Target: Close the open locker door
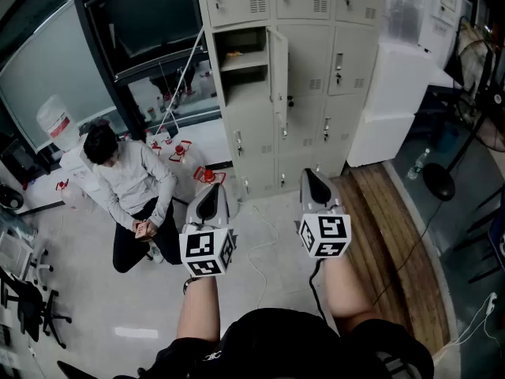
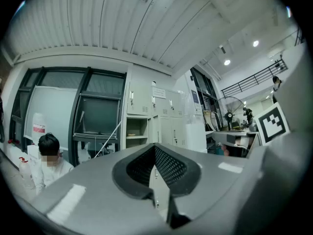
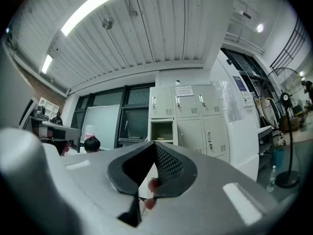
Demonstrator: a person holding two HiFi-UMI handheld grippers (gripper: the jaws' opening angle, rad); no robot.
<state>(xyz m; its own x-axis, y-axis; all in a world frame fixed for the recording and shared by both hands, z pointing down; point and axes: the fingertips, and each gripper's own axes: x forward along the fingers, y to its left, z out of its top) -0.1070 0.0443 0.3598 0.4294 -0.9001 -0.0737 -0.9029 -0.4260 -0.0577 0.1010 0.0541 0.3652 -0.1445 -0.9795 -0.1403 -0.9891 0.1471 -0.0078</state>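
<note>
Workshop-style office: bank of beige metal lockers [image 1: 304,77], black wheeled office chair [image 1: 35,310], black pedestal fan [image 1: 438,182], ribbed white metal ceiling [image 3: 161,28].

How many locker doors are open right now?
1. The open door is in the left column, second row from the top, swung out to the right of its compartment. Every other door in view looks shut; the top row is partly cut off.

the locker bank [image 1: 304,81] is cut off along its top; the small thing [image 1: 234,54] on its open shelf is unidentifiable.
</note>
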